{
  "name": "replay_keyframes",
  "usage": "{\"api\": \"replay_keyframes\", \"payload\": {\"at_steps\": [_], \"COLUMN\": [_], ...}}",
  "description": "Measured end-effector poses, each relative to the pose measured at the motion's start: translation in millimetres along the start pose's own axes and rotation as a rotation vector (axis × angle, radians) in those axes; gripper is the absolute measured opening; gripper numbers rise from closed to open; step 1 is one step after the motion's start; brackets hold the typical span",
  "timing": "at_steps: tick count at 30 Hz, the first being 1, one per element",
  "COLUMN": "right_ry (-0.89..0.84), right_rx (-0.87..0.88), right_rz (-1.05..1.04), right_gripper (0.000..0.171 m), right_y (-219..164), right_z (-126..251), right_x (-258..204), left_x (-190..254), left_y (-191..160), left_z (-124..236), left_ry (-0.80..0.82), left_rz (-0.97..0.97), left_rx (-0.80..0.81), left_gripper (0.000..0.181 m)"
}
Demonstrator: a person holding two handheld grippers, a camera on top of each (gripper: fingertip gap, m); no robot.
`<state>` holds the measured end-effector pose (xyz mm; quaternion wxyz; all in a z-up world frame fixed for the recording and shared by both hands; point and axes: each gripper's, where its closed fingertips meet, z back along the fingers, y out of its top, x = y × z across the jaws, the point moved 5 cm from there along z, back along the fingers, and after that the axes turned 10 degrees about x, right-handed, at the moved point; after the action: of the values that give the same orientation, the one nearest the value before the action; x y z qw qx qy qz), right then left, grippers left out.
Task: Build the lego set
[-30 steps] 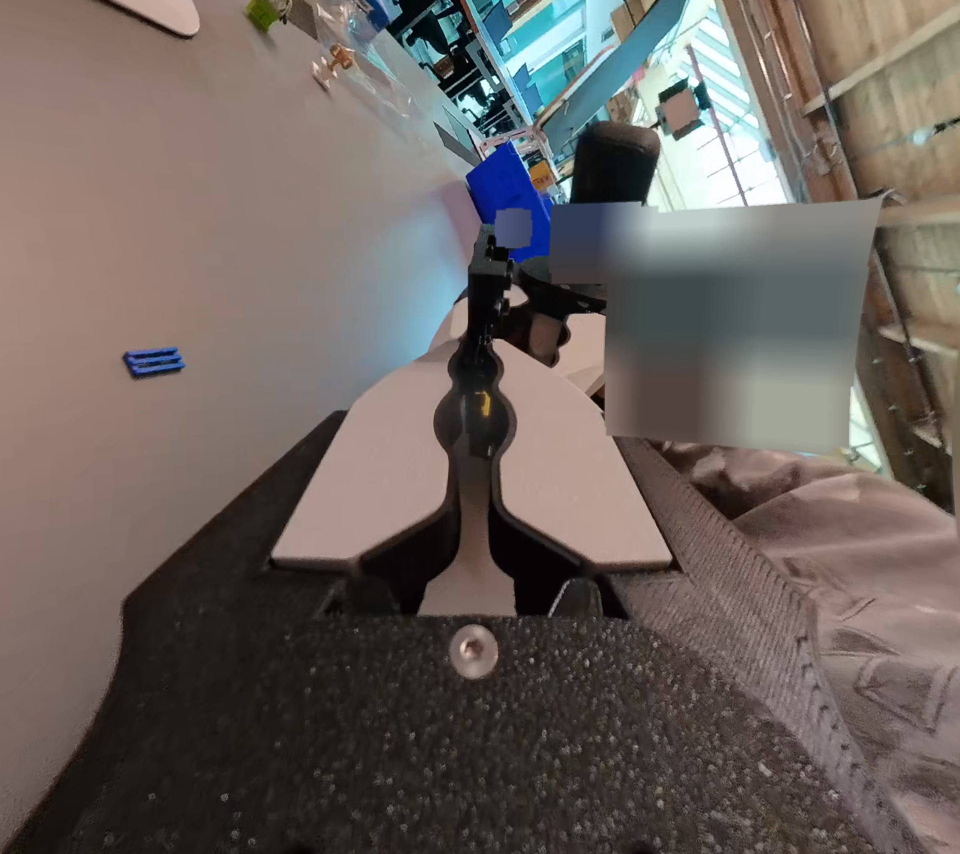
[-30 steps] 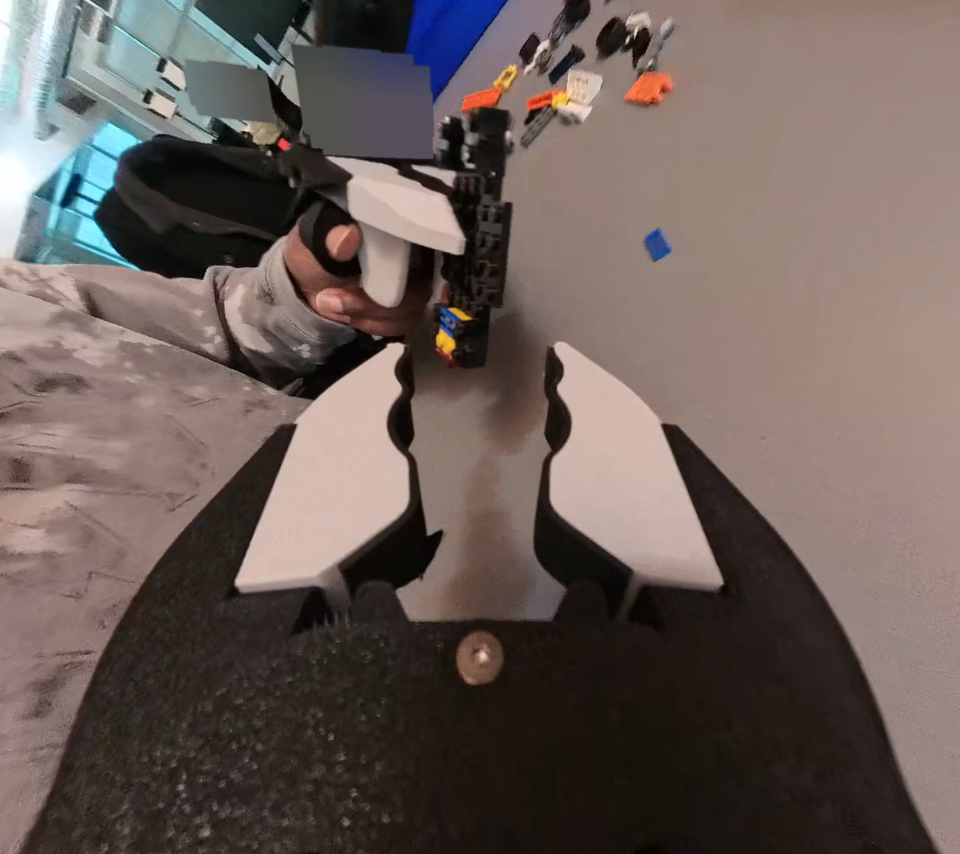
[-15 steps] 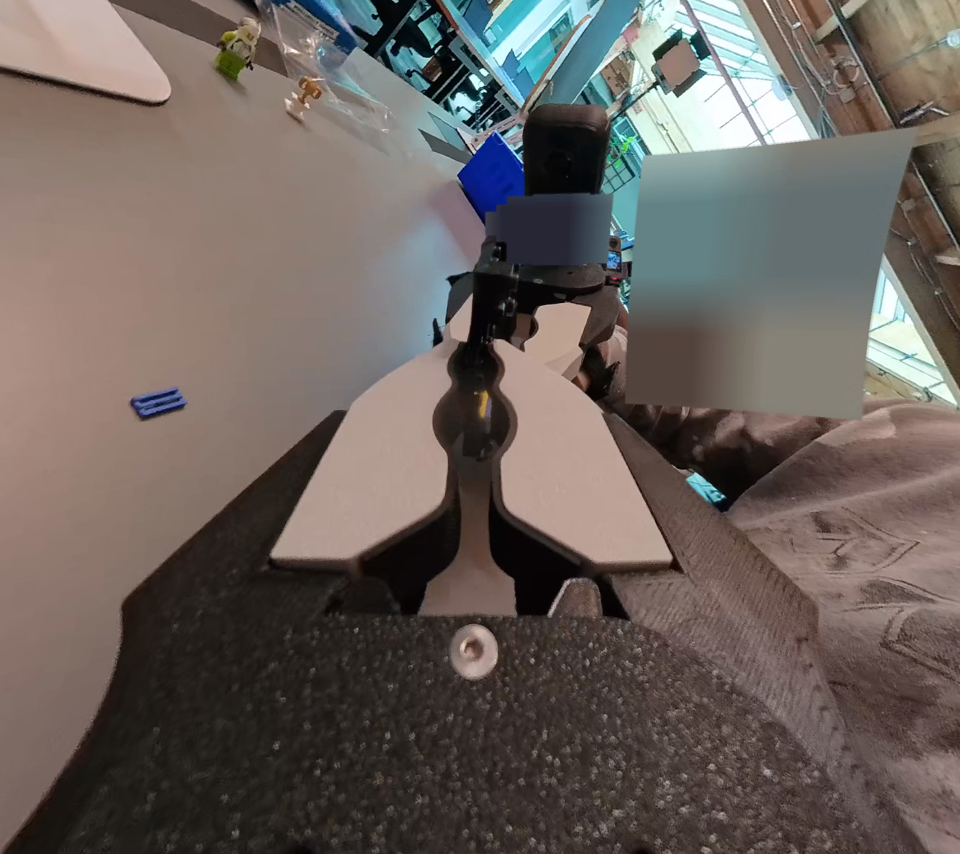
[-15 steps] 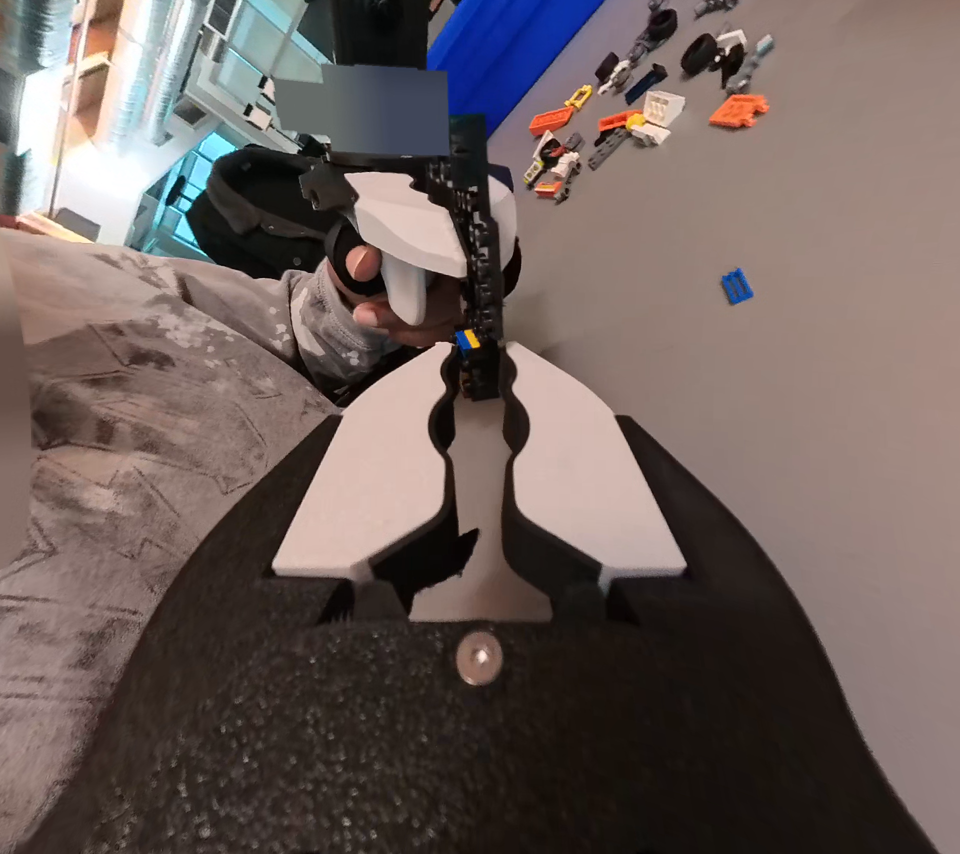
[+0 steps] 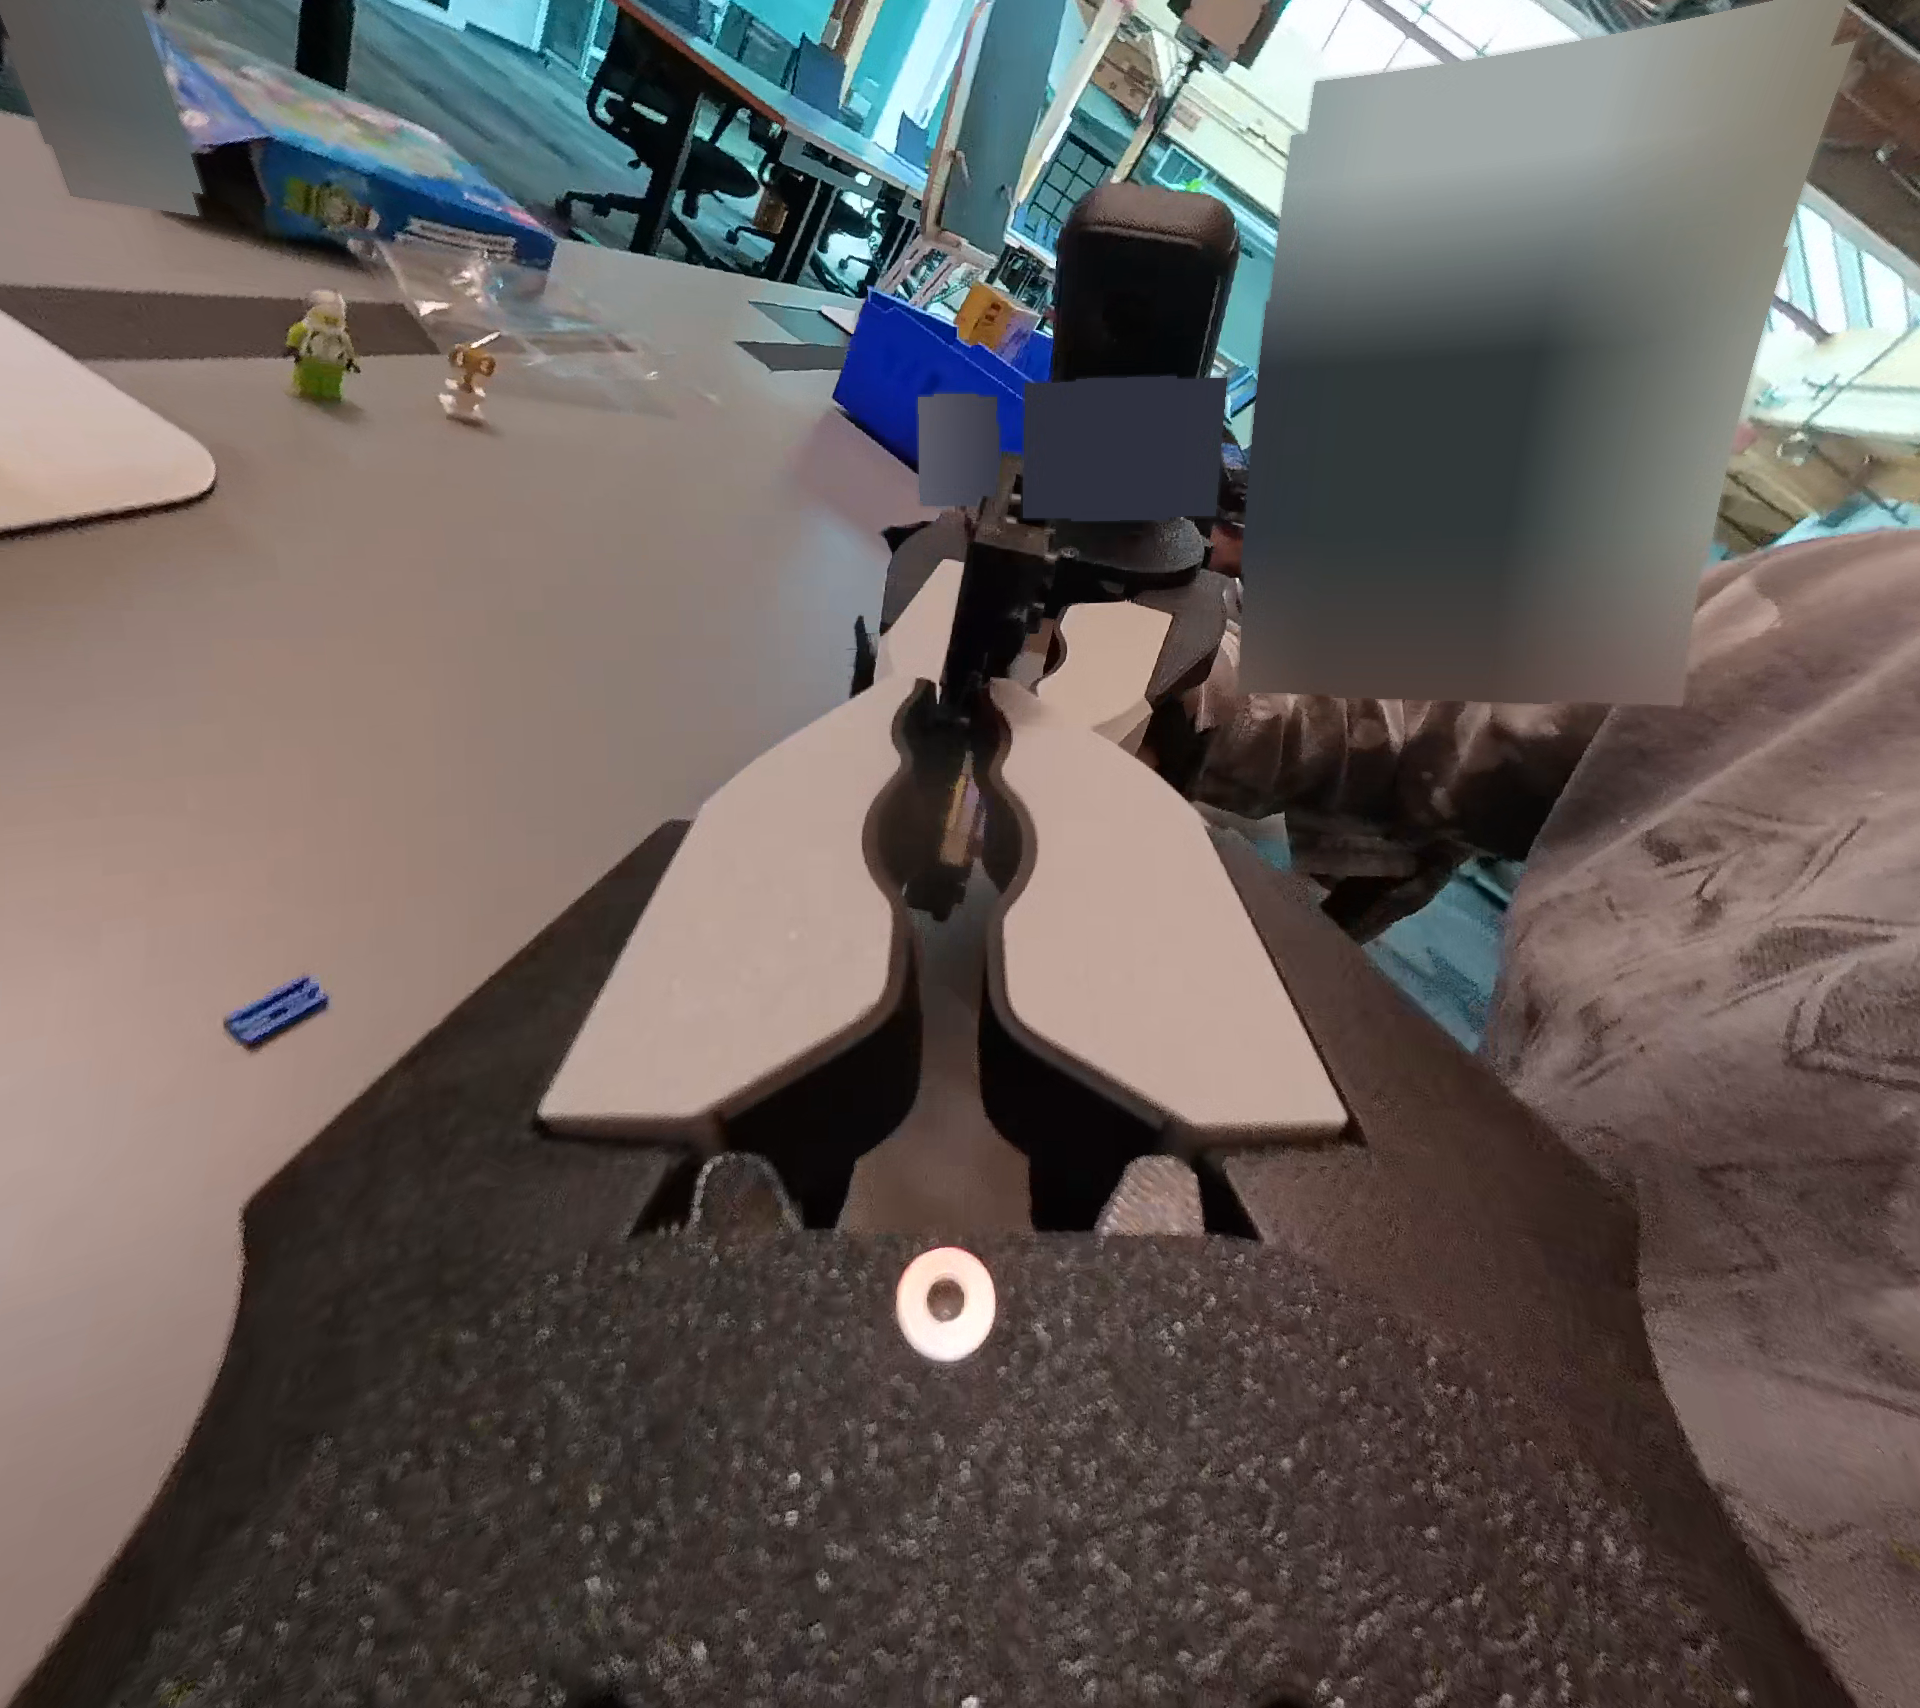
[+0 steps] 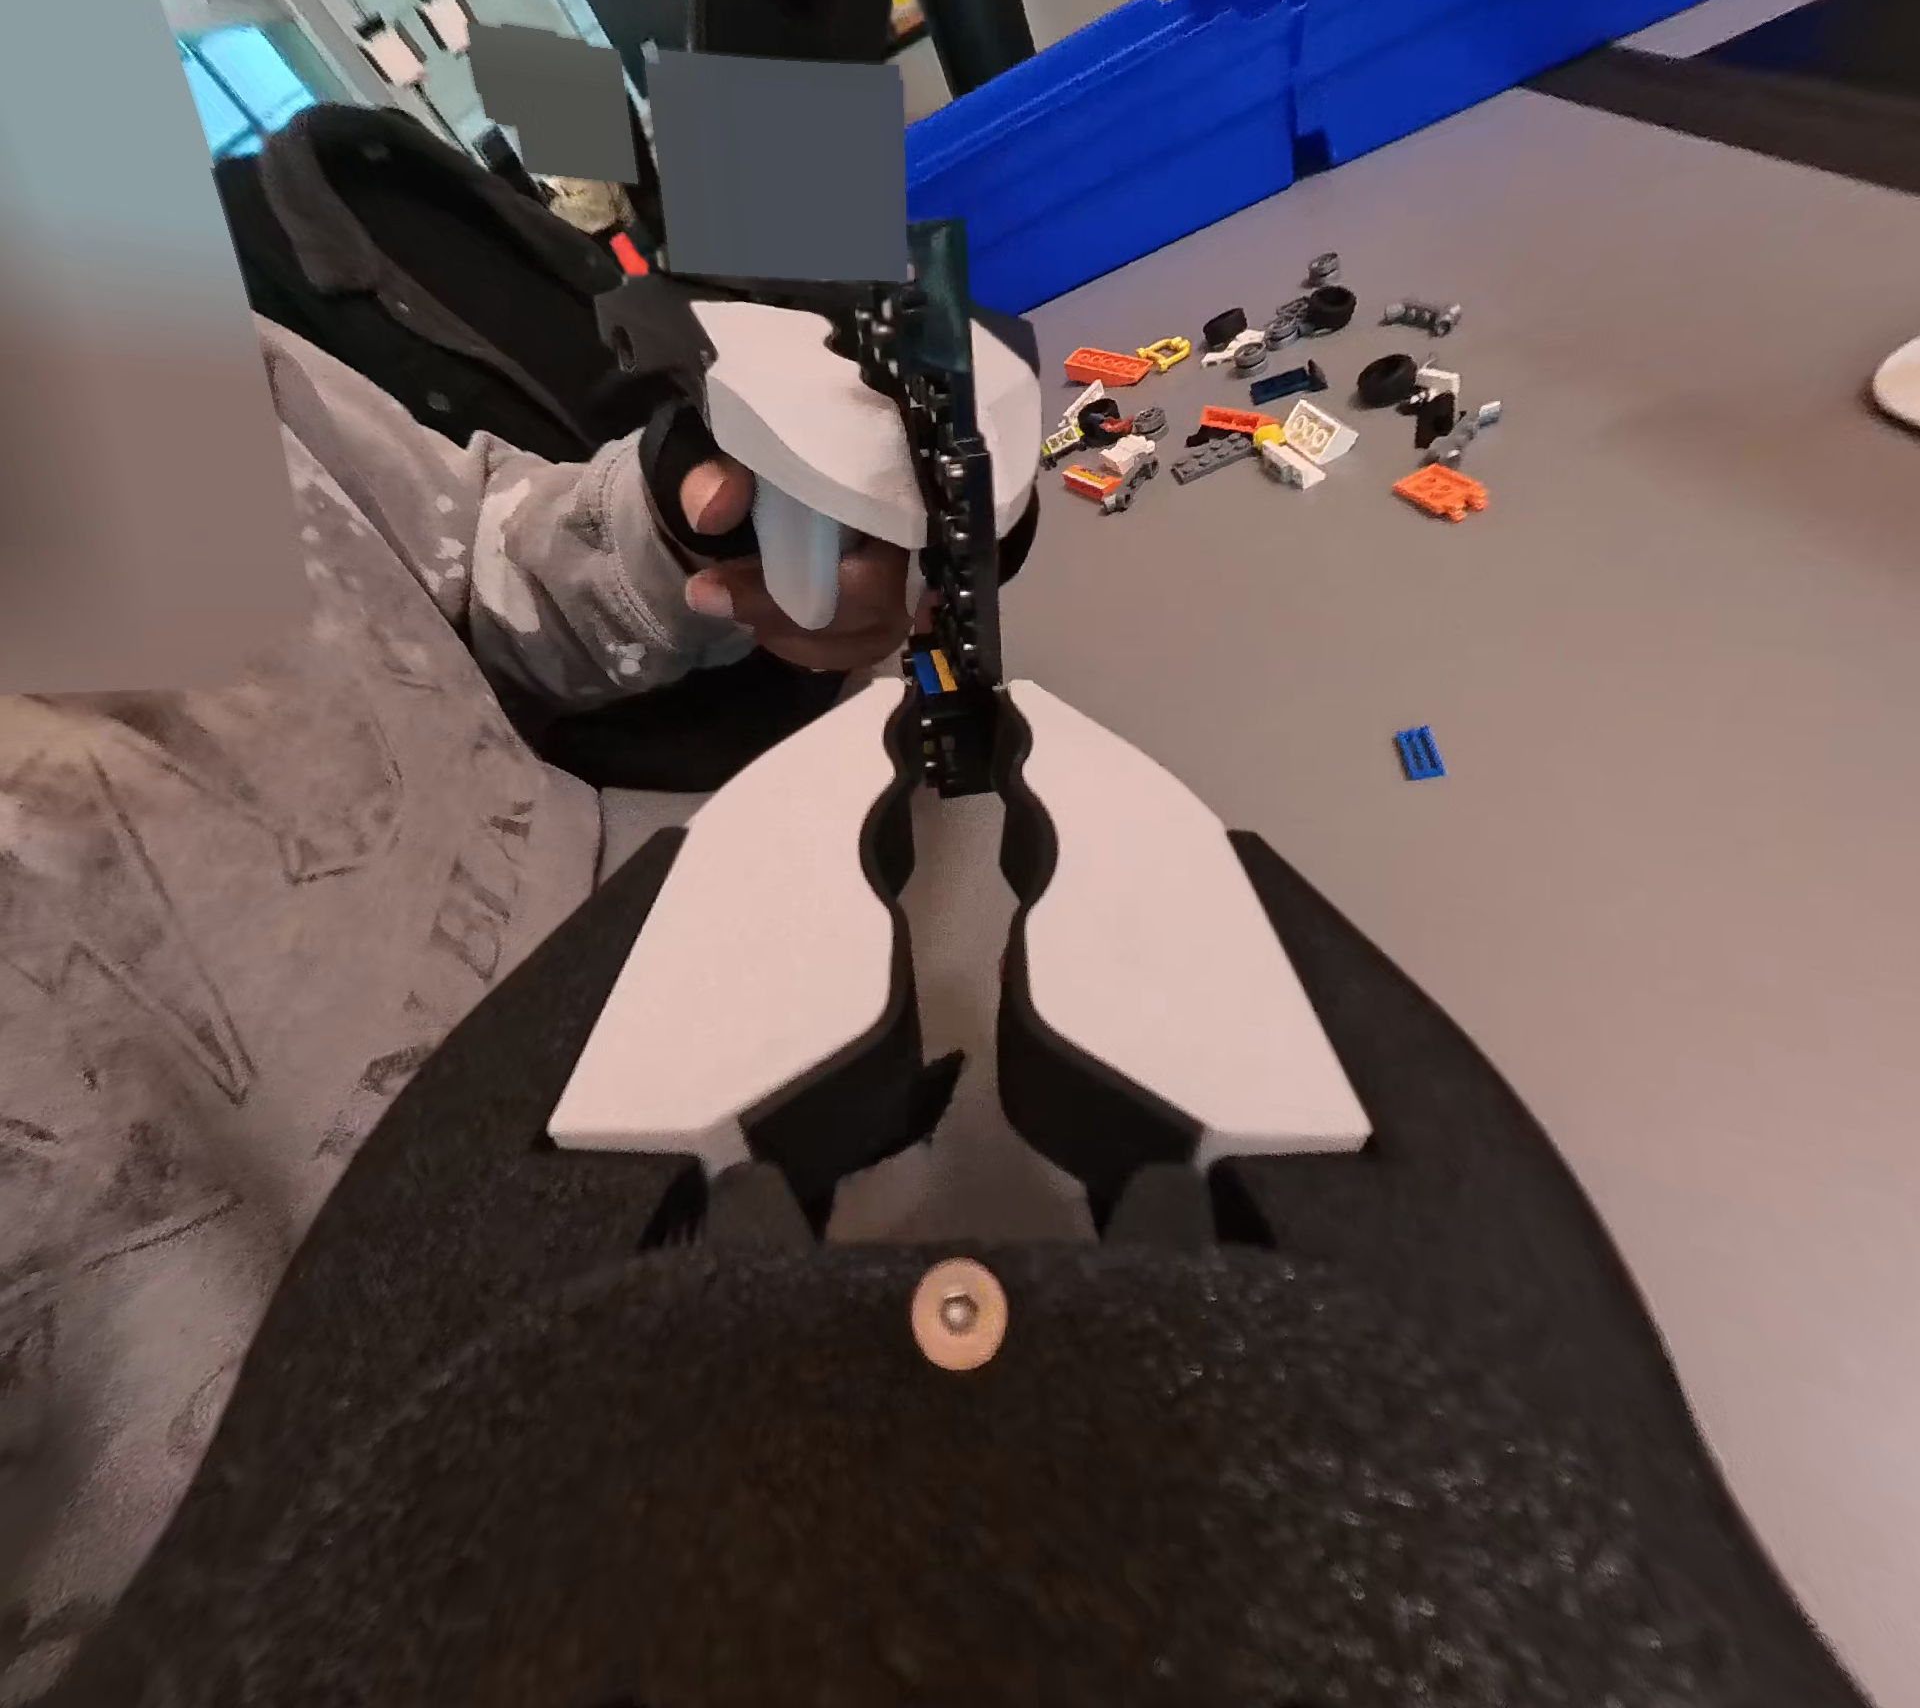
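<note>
Two grippers, one build: both are clamped on the same black lego build (image 6: 961,536), held up in the air over the grey desk (image 6: 1558,931) between them. The right gripper (image 6: 951,728) has its fingers pinched narrow on the near end of the build, right where a small blue and yellow brick (image 6: 935,671) sits. The left gripper (image 5: 951,785) has its fingers closed tight around the other end; in the right wrist view you can see its pale fingers (image 6: 821,422) sandwiching the build from both sides, with a hand (image 6: 790,578) on the trigger below.

Loose stuff on the desk: a pile of parts (image 6: 1278,411) in orange, black, white and grey sits near the blue bins (image 6: 1351,89), and a single blue plate (image 6: 1419,752) lies apart from the pile, closer to the right gripper. In the left wrist view that same blue plate shows up off to the left, and farther back a green minifigure (image 5: 322,349) stands upright beside a small tan and white piece (image 5: 468,385), with clear bags (image 5: 540,318) and a blue box (image 5: 343,172) behind them.
</note>
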<state>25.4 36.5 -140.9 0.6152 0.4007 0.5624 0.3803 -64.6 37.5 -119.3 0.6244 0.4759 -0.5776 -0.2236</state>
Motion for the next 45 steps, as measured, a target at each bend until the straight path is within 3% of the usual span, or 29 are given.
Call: {"api": "replay_keyframes", "payload": {"at_steps": [7,23,45], "right_ry": [-0.032,-0.017,0.017], "right_rx": [-0.009,0.094,0.121], "right_rz": [0.166,0.331,0.331], "right_gripper": [0.020,0.015,0.013], "right_y": [3,6,0], "right_z": [3,6,8], "right_x": [-9,-23,-32], "left_x": [9,26,38], "left_y": [-2,0,-6], "left_z": [-2,3,5], "left_ry": [-0.018,-0.106,-0.159], "left_rz": [-0.160,-0.331,-0.453], "left_rx": [0.003,0.127,0.111], "left_gripper": [0.006,0.006,0.006]}}
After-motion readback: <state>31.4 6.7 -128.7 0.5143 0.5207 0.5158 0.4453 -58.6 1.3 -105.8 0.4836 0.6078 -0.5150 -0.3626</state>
